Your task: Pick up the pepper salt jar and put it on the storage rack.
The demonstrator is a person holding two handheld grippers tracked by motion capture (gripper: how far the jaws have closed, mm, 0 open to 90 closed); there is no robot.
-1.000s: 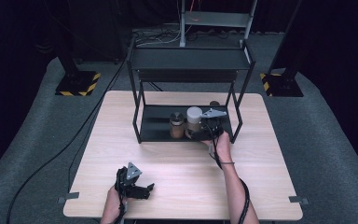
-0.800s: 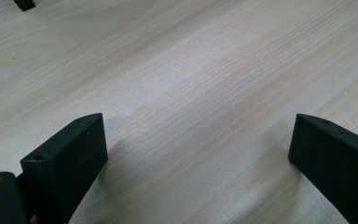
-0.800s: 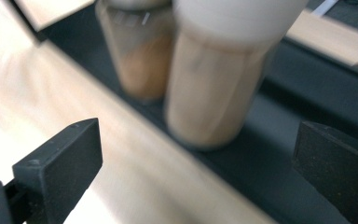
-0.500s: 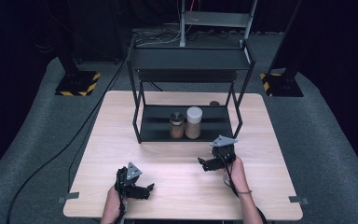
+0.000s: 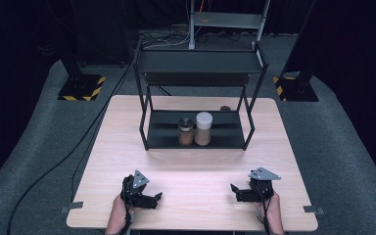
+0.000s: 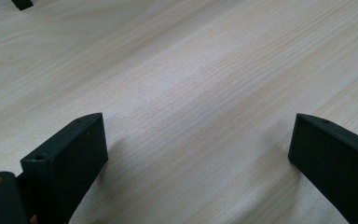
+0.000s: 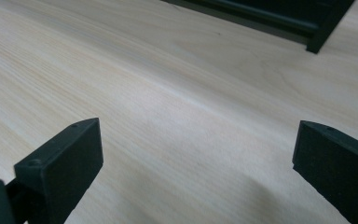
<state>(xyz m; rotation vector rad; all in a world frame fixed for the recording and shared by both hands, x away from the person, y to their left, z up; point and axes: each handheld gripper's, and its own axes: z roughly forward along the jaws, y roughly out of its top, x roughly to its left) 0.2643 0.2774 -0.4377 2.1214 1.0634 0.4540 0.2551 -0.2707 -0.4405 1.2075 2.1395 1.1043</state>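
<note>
Two jars stand side by side on the lower shelf of a black metal rack (image 5: 196,137): a brown jar with a dark lid (image 5: 186,131) and, to its right, a jar with a white lid (image 5: 203,128). My left gripper (image 5: 157,198) rests open near the table's front left, nothing between its jaws (image 6: 196,154). My right gripper (image 5: 234,190) sits open near the front right, pointing left, with only bare wood between its jaws (image 7: 196,158). Both grippers are far from the jars.
The wooden table (image 5: 191,171) has free room between the rack and the grippers. A small round brown object (image 5: 225,108) lies behind the rack's right side. The rack's foot (image 7: 321,37) appears far ahead in the right gripper view. Cables run over the grey floor at left.
My right gripper has drawn back from the white-lidded jar on the shelf to the table's front right, empty. The jar stays on the shelf. The left gripper has not moved.
</note>
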